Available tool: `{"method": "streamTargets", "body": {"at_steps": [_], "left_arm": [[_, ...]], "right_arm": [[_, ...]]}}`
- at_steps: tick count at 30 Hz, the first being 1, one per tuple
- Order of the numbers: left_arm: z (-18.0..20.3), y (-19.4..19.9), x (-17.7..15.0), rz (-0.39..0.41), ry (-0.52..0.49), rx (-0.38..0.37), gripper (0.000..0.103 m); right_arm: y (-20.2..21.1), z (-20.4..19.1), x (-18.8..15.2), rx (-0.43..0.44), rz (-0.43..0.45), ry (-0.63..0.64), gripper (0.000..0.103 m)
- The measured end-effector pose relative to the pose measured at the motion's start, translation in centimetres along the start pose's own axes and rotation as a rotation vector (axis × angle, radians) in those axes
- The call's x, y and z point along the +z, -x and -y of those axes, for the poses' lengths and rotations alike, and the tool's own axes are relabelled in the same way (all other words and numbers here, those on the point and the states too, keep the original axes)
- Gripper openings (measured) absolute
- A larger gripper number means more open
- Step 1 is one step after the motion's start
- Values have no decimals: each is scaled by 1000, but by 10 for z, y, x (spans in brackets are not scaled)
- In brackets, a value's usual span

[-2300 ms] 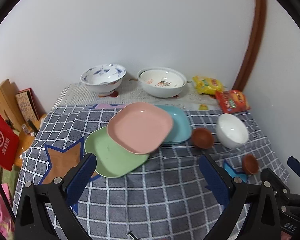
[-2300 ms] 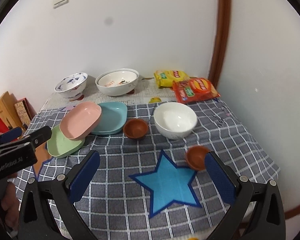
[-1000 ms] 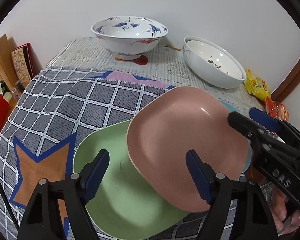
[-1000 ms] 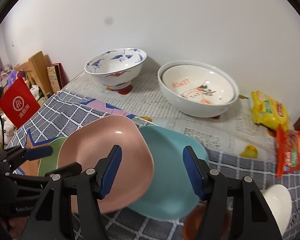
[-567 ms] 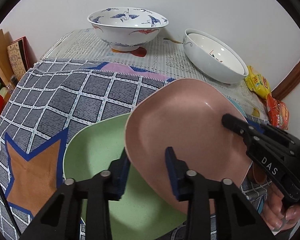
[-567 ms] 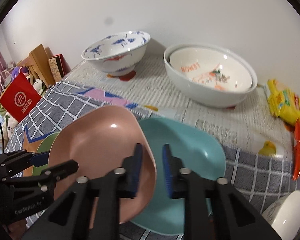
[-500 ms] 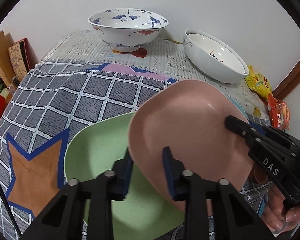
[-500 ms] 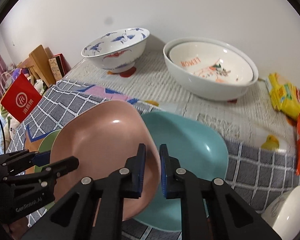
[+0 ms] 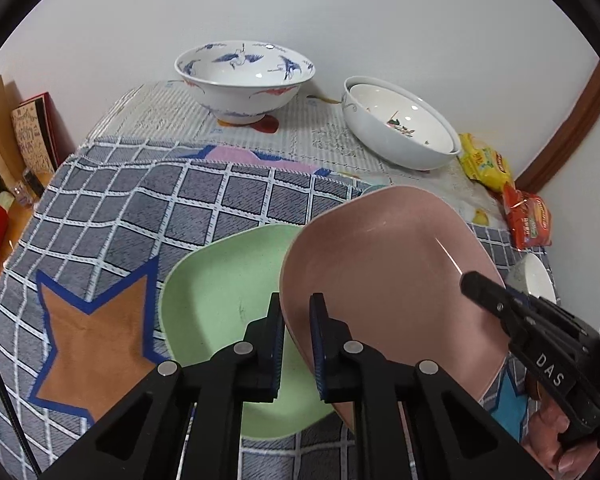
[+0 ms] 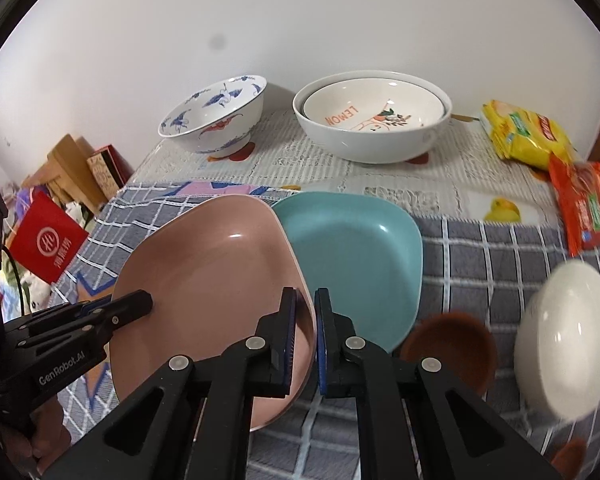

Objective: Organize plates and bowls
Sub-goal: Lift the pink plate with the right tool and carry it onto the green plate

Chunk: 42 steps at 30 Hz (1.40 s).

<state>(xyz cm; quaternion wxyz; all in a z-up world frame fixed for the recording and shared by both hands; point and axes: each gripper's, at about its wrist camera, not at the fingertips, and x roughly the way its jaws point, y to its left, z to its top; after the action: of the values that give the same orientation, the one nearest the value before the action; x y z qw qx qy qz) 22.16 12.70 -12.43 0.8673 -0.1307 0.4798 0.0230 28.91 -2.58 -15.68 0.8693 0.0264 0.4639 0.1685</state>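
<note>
Left gripper (image 9: 296, 342), nearly closed, pinched on the near-left rim of the pink plate (image 9: 384, 276); right gripper (image 10: 306, 342), equally narrow, clamped on the same plate's near-right rim. Pink plate held between both, tilted, raised off the plates beneath.

Just under its left side, a green plate (image 9: 220, 280) flat on the checked cloth (image 9: 140, 208); under its right side, a teal plate (image 10: 356, 256), partly covered by the pink one. To the right of the teal plate, a small brown bowl (image 10: 452, 344) touching or almost touching its corner, then a plain white bowl (image 10: 564, 344) near the right edge. Another bit of brown at the very bottom right, too blurred to name.

Judging by this: barely begun. Three plates overlapping but not stacked, one of them in the air; small bowls loose and scattered. Left to do, probably: set the pink plate squarely on one of the others, add the third, then gather the bowls.

Farther back, beyond the checked cloth, a pale patterned mat (image 10: 320, 160) on the table, carrying a blue-and-white crane bowl (image 9: 244, 80) at far left and two nested white bowls (image 10: 372, 120), the inner one lettered LEMON. Yellow snack packet (image 10: 524, 136) and orange snack packet (image 10: 588, 208) at far right. Behind everything, a bare white wall (image 10: 300, 20); brown door trim (image 9: 572, 120) on the right. Off the table's left side, a red bag (image 10: 48, 240), boxes and clutter.
</note>
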Motion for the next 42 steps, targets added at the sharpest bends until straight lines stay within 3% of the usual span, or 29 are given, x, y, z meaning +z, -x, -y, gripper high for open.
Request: {"method": "streamTargets", "body": {"at_steps": [17, 27, 42], "left_arm": [[-38, 44, -1, 57, -30, -18, 12], [-66, 31, -5, 33, 28, 20, 12], [-76, -15, -2, -27, 28, 35, 12]], "right_arm": [[41, -55, -20, -36, 82, -66, 9], [18, -79, -19, -13, 51, -26, 9], [-35, -71, -22, -14, -29, -28, 9]]}}
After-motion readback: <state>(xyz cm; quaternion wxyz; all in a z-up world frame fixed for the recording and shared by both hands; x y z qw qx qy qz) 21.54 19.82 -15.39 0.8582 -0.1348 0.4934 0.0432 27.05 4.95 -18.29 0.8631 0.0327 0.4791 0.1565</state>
